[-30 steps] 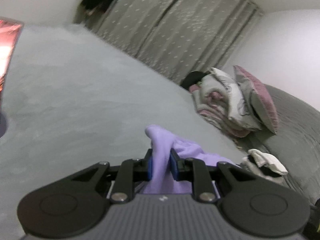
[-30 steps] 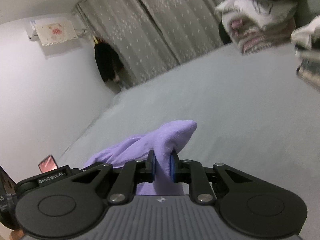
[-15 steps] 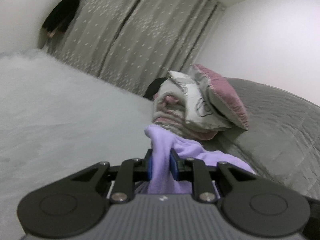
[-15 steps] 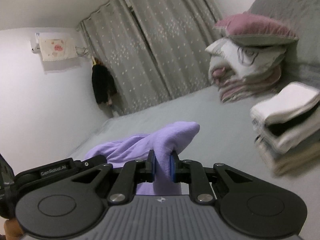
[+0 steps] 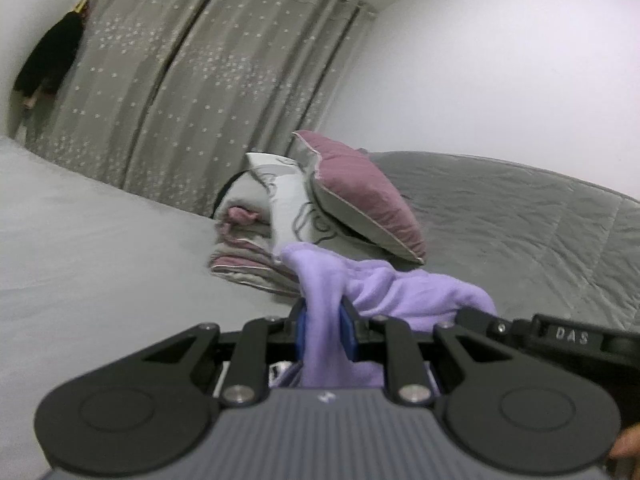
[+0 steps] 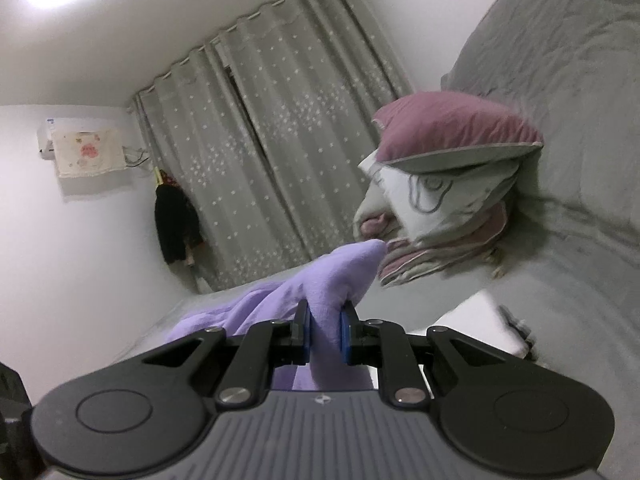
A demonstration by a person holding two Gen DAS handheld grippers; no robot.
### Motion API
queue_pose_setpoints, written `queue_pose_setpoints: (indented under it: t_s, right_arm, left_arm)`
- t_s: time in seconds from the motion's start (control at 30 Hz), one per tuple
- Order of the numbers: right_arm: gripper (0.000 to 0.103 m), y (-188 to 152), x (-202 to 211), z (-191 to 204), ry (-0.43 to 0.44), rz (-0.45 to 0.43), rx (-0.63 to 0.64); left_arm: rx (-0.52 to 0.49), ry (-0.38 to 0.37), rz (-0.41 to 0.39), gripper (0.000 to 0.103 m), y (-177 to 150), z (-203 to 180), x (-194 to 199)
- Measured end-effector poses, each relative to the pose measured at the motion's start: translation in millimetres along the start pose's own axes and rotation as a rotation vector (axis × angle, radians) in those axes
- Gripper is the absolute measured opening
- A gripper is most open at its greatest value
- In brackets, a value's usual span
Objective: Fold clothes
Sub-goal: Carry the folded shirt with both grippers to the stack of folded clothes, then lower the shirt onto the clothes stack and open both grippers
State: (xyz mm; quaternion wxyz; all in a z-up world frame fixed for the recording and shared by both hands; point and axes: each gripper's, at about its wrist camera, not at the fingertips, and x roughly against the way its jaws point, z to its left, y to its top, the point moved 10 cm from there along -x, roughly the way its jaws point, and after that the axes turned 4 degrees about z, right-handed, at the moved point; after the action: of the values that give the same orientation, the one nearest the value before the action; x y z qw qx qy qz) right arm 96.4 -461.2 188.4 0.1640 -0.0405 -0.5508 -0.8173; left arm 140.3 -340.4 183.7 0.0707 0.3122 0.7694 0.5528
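A lilac garment point(image 5: 392, 288) hangs lifted off the grey bed, pinched at two spots. My left gripper point(image 5: 325, 330) is shut on one bunched fold of it, the cloth poking up between the blue pads. In the right wrist view my right gripper point(image 6: 325, 332) is shut on another fold of the same lilac garment point(image 6: 332, 276), which trails off to the left. The other gripper's black body point(image 5: 560, 336) shows at the right edge of the left wrist view. How the rest of the garment hangs below is hidden.
A stack of folded bedding topped by a mauve pillow point(image 5: 360, 192) stands ahead on the grey bed point(image 5: 80, 240), against a grey quilted headboard point(image 5: 520, 216). A white folded pile point(image 6: 480, 316) lies just past the right gripper. Star-patterned curtains point(image 6: 280, 140) and a hanging dark coat point(image 6: 176, 224) fill the back.
Both grippers have risen and swung toward the pillow stack, carrying the lilac garment; the bedding and headboard now fill the views, and the folded pile has slid low behind the right gripper.
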Motion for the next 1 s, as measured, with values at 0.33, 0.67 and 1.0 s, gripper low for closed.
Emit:
queue_pose_setpoints:
  t_s: [0.33,0.67,1.0]
  right_arm:
    - [0.016,41.3,-35.1,-69.9,-0.074,0.038,0.072]
    - [0.017,36.0,-126.1,-128.5,-0.125,0.154,0.073]
    - [0.033,12.1,-152.5,-180.9,-0.279,0.123,0.027]
  left_arm:
    - [0.015,-0.038,0.028,0.017,-16.1,-27.8,-78.9]
    - [0.065,0.024,0.089,0.017,-38.2,6.8,-162.5]
    - [-0.021,0.132,0.092,0.036,-42.1,38.8,-197.9]
